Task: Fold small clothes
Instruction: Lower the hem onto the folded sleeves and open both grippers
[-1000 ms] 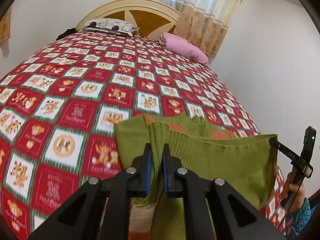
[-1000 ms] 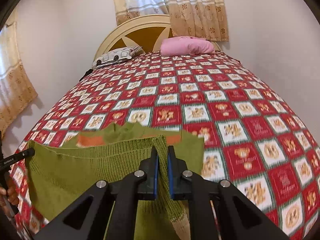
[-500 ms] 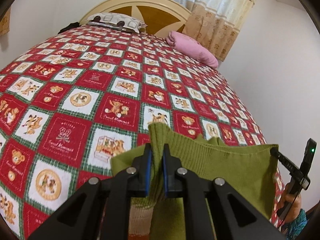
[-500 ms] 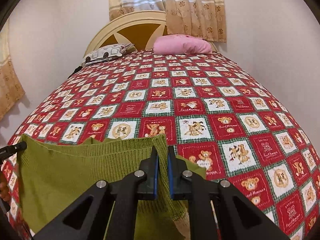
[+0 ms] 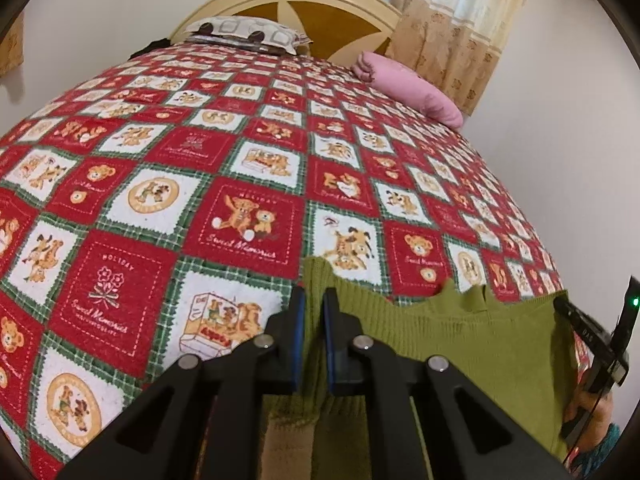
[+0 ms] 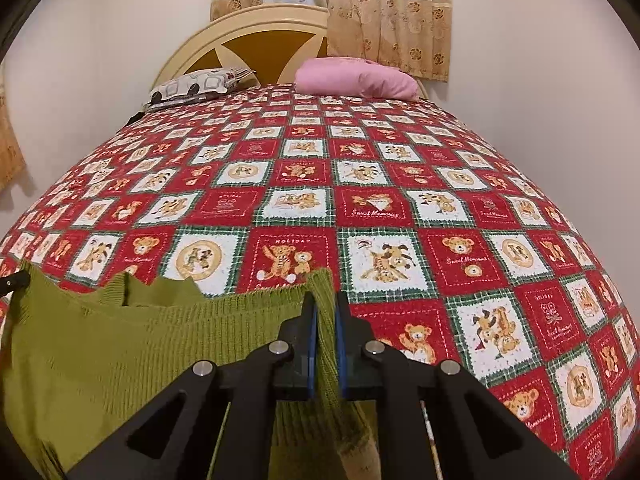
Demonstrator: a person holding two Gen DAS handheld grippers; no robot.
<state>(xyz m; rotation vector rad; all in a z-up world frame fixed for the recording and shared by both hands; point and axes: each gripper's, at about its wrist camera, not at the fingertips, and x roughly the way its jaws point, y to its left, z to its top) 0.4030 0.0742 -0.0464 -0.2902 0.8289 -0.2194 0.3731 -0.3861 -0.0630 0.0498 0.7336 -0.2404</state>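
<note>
While stretched between them, green sweater (image 5: 460,344) sits pinched in both closed jaws.

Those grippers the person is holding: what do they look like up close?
Each gripper, left and right, is a black frame of angular struts with silver round bolts, ending in two flat fingers faced with blue pads. Seen from the left wrist, the right one carries a small green light, white lettering and a thin cable; a teal sleeve shows beneath.

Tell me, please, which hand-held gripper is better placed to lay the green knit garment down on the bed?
Neither: the left hand-held gripper and right hand-held gripper each pinch one corner of the green garment, level.
</note>
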